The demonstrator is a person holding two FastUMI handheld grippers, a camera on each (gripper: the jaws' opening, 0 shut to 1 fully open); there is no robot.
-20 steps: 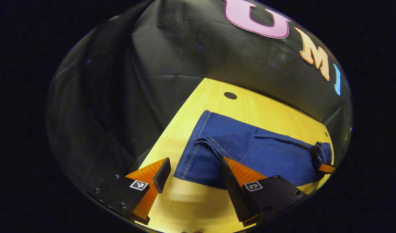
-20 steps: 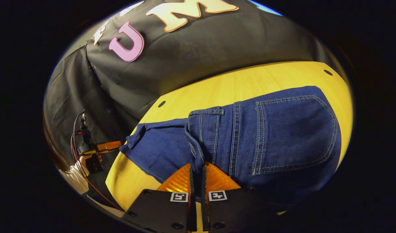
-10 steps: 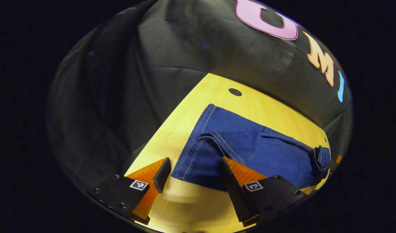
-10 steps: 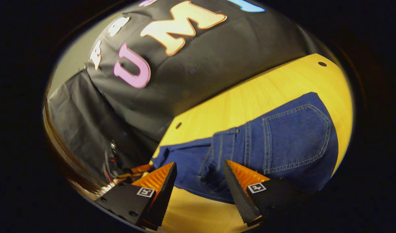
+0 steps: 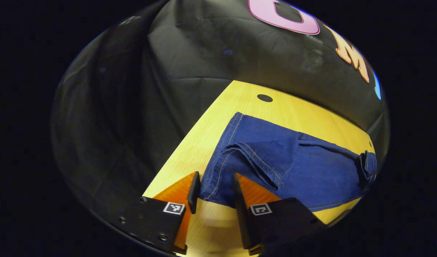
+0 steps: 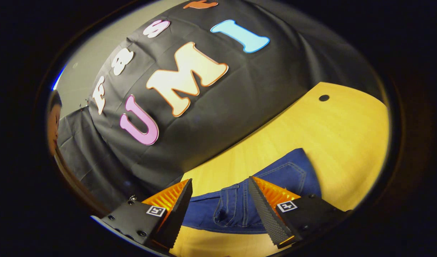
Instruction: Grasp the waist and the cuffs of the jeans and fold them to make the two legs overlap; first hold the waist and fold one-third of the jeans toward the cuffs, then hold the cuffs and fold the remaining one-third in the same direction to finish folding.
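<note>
From my left gripper view the wooden table [image 5: 239, 107] runs off under the booth wall and is cut by the edge of the picture on the right, so I cannot see its full extent. The jeans [image 5: 293, 167] lie flat on it, already doubled over, with one hemmed layer lapping over another; the far end bunches into a lump near the right edge, and I cannot make out what part of the garment that is. In my right gripper view the jeans [image 6: 289, 175] show a stitched pocket and belt loops, but their near part is hidden behind my own fingers. The left gripper [image 5: 214, 189] sits low over the near corner of the denim, tilted down toward the table, its jaws part-way apart with the hemmed corner between them; I cannot tell whether either finger touches the cloth. The right gripper [image 6: 220, 200] points out over the table, level with the waist end, jaws spread wide and holding nothing.
</note>
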